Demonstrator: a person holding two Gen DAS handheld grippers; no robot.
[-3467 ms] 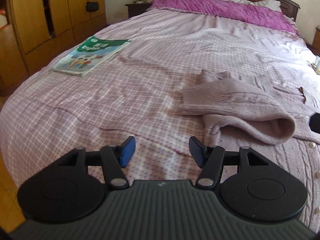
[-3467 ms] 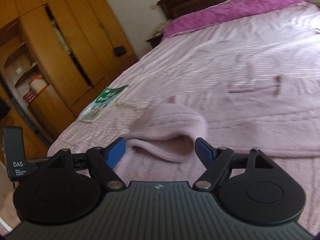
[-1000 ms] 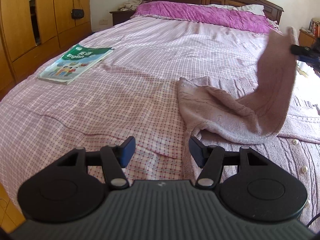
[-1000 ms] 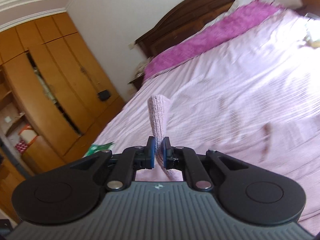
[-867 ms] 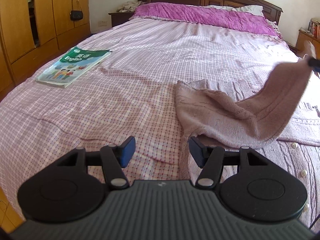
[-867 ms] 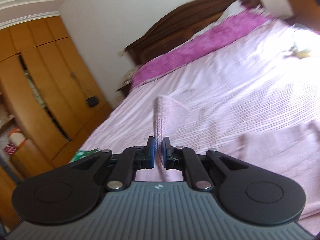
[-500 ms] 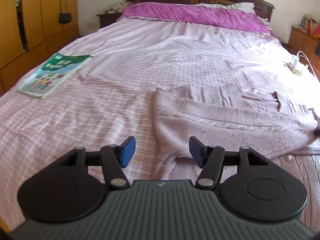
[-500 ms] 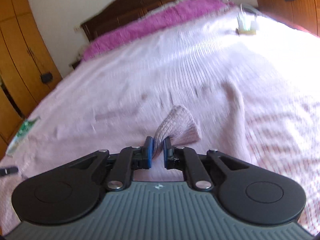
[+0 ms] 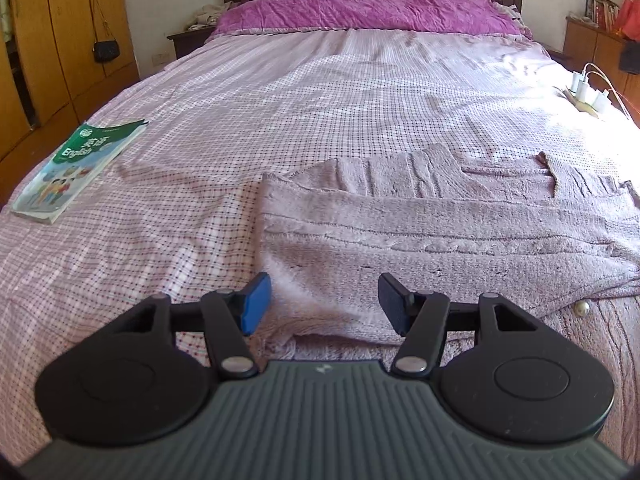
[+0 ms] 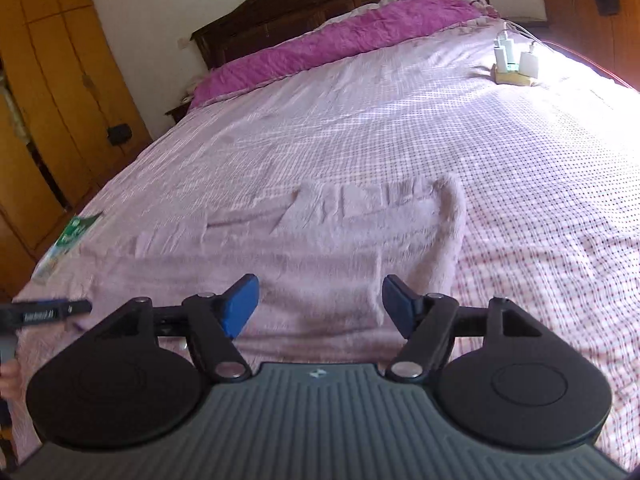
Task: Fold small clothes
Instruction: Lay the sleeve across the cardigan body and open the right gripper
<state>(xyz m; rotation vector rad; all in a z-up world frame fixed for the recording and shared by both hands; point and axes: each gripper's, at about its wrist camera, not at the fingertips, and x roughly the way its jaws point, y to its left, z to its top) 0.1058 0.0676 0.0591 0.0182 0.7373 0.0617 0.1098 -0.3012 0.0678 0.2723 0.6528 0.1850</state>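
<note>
Both my grippers, left (image 9: 322, 303) and right (image 10: 318, 305), gape wide, empty, over the cardigan (image 9: 440, 236); its sleeve (image 10: 450, 236), at my right's one o'clock, lies folded across, ready for the next fold.

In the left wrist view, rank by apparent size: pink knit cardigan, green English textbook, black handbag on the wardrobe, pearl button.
1. Pink knit cardigan, nearest the camera
2. Green English textbook
3. Black handbag, far off, so true size unsure
4. Pearl button

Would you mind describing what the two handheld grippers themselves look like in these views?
Both look alike: the left gripper and the right gripper each have a dark grey ribbed body, two round black discs, black linkage arms with silver pivot pins, and blue finger pads. A small light emblem sits at the body's front edge. No cables show.
</note>
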